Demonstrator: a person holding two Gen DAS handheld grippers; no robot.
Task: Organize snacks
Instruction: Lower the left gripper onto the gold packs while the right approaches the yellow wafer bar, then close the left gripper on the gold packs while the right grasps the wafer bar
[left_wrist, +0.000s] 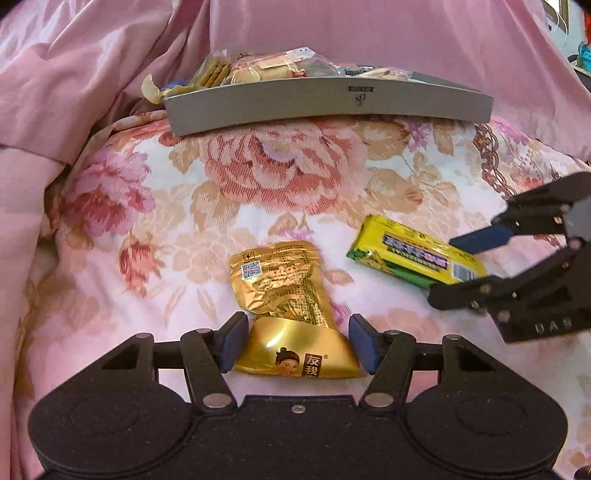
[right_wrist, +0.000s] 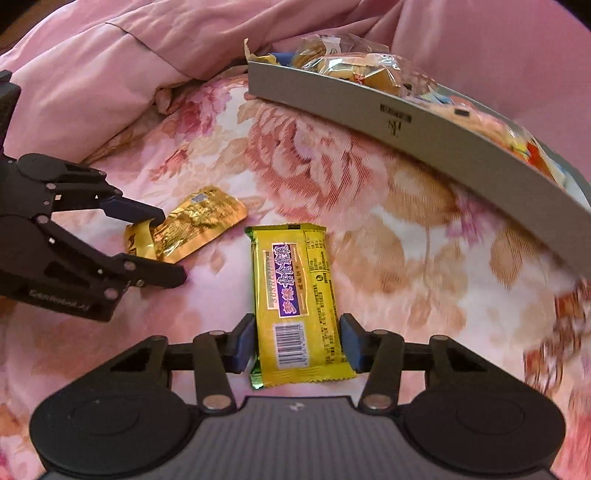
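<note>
A crumpled gold foil snack packet (left_wrist: 284, 280) lies on the floral bedsheet, its near end between the blue pads of my left gripper (left_wrist: 297, 343), which is shut on it. From the right wrist view that same left gripper (right_wrist: 171, 245) pinches the gold packet (right_wrist: 203, 218) at its left end. A yellow wrapped snack bar (right_wrist: 295, 288) with a purple label lies lengthwise, and my right gripper (right_wrist: 297, 343) is shut on its barcode end. In the left wrist view the right gripper (left_wrist: 445, 269) clamps the yellow bar (left_wrist: 402, 251) from the right.
A shallow grey box (left_wrist: 295, 107) sits farther back on the bed, holding several wrapped snacks (left_wrist: 258, 70); it shows as the grey box (right_wrist: 424, 125) at upper right in the right wrist view. A rumpled pink quilt (left_wrist: 74, 74) piles up behind and to the left.
</note>
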